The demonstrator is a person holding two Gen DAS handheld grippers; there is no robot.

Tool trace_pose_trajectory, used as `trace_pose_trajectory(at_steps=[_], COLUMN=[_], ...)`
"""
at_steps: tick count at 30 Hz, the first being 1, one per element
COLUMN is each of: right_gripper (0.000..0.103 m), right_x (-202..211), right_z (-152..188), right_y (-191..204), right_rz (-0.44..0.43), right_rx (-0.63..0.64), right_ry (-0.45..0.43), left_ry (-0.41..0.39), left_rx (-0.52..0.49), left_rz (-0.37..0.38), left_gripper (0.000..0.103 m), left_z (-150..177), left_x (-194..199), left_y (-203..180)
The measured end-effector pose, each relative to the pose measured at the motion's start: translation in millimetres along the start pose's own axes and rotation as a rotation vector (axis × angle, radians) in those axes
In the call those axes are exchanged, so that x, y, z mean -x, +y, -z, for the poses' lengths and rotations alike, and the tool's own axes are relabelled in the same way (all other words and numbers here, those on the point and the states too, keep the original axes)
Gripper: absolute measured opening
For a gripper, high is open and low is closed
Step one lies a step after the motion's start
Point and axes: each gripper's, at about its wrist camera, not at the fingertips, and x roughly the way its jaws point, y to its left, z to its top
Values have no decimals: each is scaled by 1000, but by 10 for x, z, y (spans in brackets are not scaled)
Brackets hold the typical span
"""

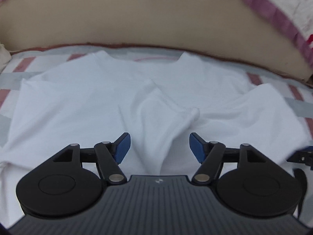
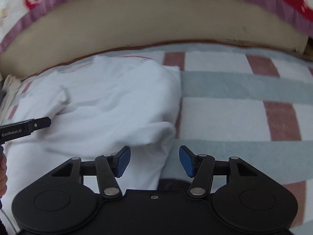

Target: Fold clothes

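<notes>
left gripper (image 1: 160, 148): jaws apart, empty, above rumpled centre of white garment (image 1: 97, 101) | right gripper (image 2: 154, 161): jaws apart, over garment's lower-right edge | garment on checked blanket (image 2: 234, 113) | step, judged: between folds; next: grasp edge

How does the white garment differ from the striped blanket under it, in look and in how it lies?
The white garment is plain, with no pattern; the blanket has grey-blue and dull red stripes on white. The garment is wrinkled, with raised folds, whereas the blanket lies flat. The garment covers only the left part of the blanket in the right wrist view; the blanket reaches further right. Both are soft cloth on the same bed.
</notes>
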Motion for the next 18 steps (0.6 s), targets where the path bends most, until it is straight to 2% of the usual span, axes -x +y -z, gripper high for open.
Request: trace_pose_trajectory(at_steps=[1, 2, 3, 4, 5, 7, 9, 11, 13, 15, 16, 18], right_gripper=[54, 53, 49, 40, 34, 26, 25, 25, 25, 25, 25, 25], right_x=[-57, -71, -77, -77, -77, -49, -25, -30, -36, -43, -42, -34], right_z=[4, 13, 23, 32, 43, 53, 52, 56, 61, 69, 74, 91], right_y=[-15, -1, 18, 43, 68, 85, 92, 87, 82, 111, 148, 220], right_rz=[10, 15, 19, 19, 23, 26, 32, 32, 32, 32, 45, 77], right_rx=[-1, 19, 42, 66, 92, 101, 97, 85, 74, 93, 119, 168], right_ry=[-9, -26, -45, -55, -54, -56, -54, -41, -28, -19, -19, -19], left_ry=[-2, -12, -30, -49, -88, -246, -379, -455, -482, -410, -358, -326], left_rx=[-16, -42, -81, -118, -139, -146, -48, 70, 188, 267, 282, 282], left_rz=[-8, -24, -37, -50, -75, -109, -95, -120, -156, -173, -187, -185], left_gripper=[65, 47, 18, 3, 4, 4, 4, 4, 4, 5, 5, 5], left_z=[-18, -20, -34, -48, -65, -122, -136, -112, 1, 123, 163, 227], left_x=[-75, -122, -116, -104, -15, 319, 682, 943, 1019, 851, 726, 599], left_y=[-32, -60, -97, -134, -160, -111, 116, 387, 696, 979, 1068, 1150])
